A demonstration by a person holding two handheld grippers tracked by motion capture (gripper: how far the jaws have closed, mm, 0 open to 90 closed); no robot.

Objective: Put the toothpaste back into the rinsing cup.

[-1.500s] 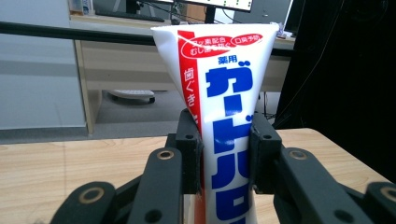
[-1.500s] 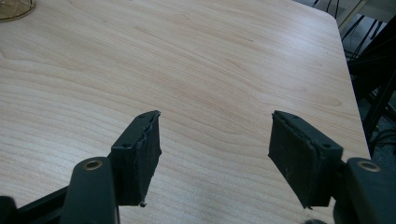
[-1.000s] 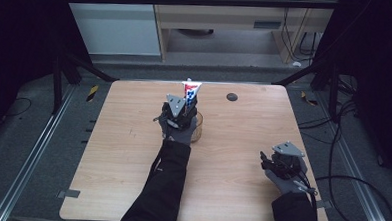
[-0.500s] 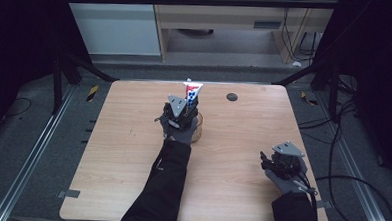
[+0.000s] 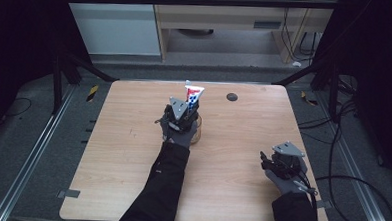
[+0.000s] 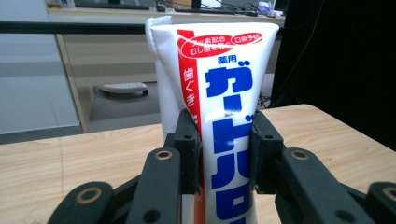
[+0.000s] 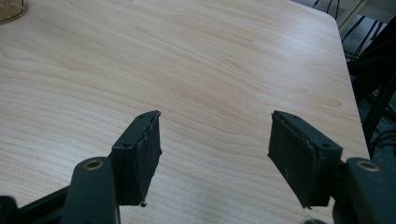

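Observation:
A white toothpaste tube [image 5: 193, 95] with blue and red print stands upright, crimped end up, near the middle of the wooden table [image 5: 127, 152]. My left gripper [image 5: 186, 111] is shut on it. In the left gripper view the two black pads [image 6: 189, 144] press on both sides of the toothpaste tube [image 6: 224, 88]. A clear glass cup [image 5: 197, 134] sits right under the gripper, and the tube's lower end is hidden behind the hand. My right gripper [image 5: 269, 161] rests low near the table's right front, and in its own view my right gripper [image 7: 215, 149] stands open over bare wood.
A small black round disc [image 5: 231, 97] lies on the far side of the table, right of the tube. The glass cup's base [image 7: 10, 9] shows at the top left of the right gripper view. The table's right edge [image 7: 348, 70] is close to the right gripper.

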